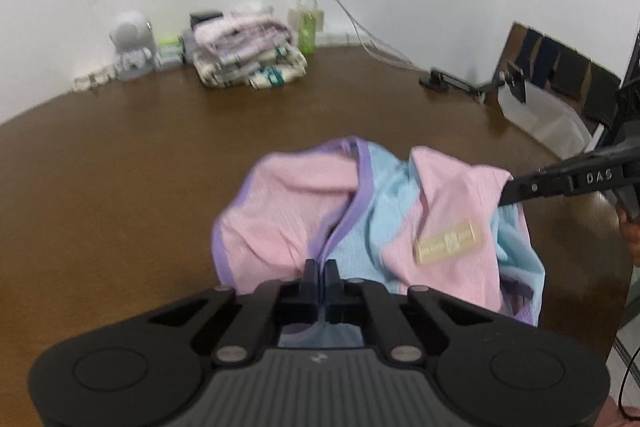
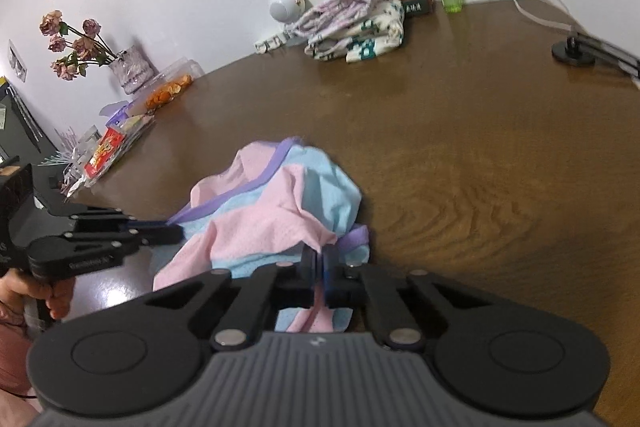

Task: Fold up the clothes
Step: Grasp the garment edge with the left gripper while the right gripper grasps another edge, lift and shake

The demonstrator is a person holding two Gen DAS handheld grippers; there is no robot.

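A crumpled pink, light-blue and purple-trimmed garment (image 1: 372, 223) lies on the brown wooden bench (image 1: 120, 163), in the near half of it, bunched into a loose heap with a beige sewn label (image 1: 448, 242) facing up on a pink panel. The left gripper (image 1: 320, 269) has its fingers (image 1: 309, 273) pressed together on a purple-edged fold at the heap's 6 o'clock edge, only a thin slip of fabric between them. The right gripper (image 2: 319, 259) is likewise clamped tight, pinching a pink corner of the same garment; in the left wrist view it reaches in from 3 o'clock and grips the pink edge there. In the right wrist view the left gripper enters from 9 o'clock, held by a hand (image 2: 44, 291). At the far side of the bench, toward 12 o'clock against the white wall, sits a stack of folded patterned clothes (image 1: 248, 57), with a green bottle (image 1: 307, 29) just to its right and a white rounded gadget (image 1: 130, 41) to its left. Dried roses in a vase (image 2: 130, 69) and snack packets (image 2: 120, 139) stand at 10 o'clock in the right wrist view.
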